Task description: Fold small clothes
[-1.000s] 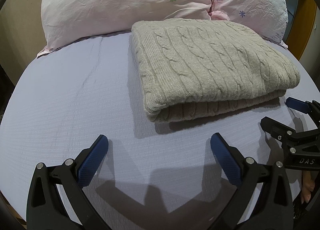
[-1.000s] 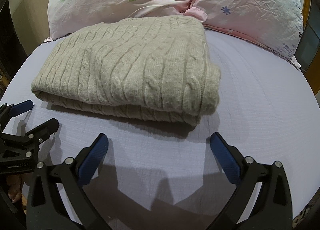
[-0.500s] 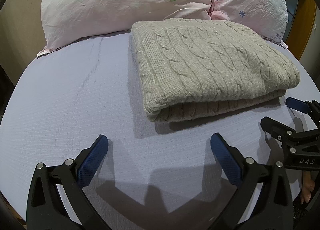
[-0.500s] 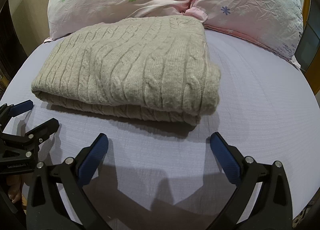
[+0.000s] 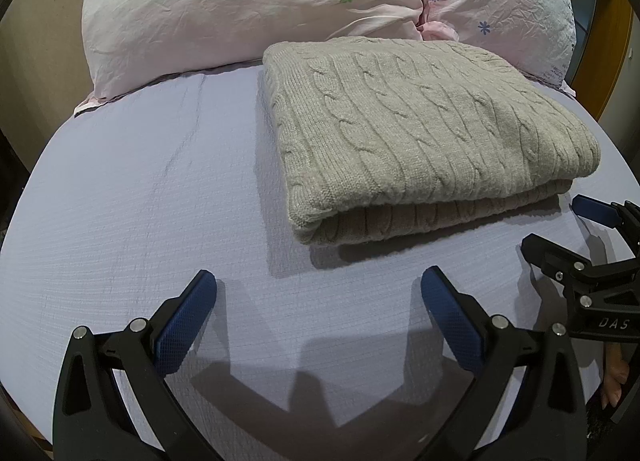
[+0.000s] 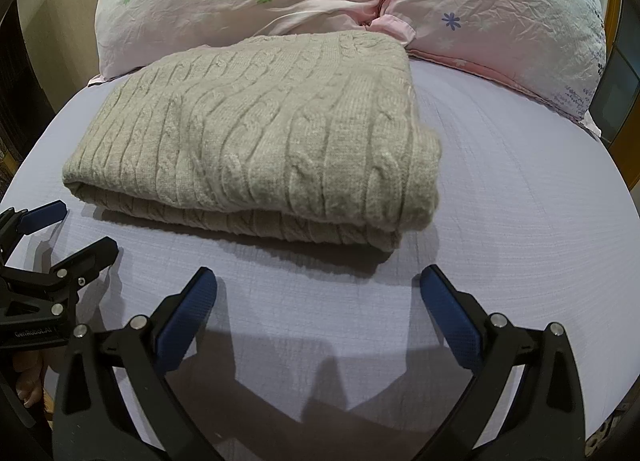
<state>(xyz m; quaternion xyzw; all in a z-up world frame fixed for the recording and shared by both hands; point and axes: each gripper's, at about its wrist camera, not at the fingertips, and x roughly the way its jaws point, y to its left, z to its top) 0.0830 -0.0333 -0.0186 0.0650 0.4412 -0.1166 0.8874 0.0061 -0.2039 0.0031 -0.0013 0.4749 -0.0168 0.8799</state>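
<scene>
Bed [image 5: 132, 189], lavender sheet: the work surface, smooth and bare toward 6 o'clock, leaving room for both tools. Pillows [image 5: 248, 9], pink floral, propped along the 12 o'clock edge, out of the folding area. Sweater [image 5: 404, 133], beige cable-knit, lies at centre toward 1 o'clock in the left view, doubled into a compact rectangle with layered edges facing the cameras; its far edge touches the pillows. Folding appears complete. Left gripper [image 5: 318, 303] and right gripper [image 6: 318, 299] hover side by side near the 6 o'clock edge, fingers [image 6: 448, 313] spread, released and empty, apart from the garment, probably so the fold lies undisturbed.
</scene>
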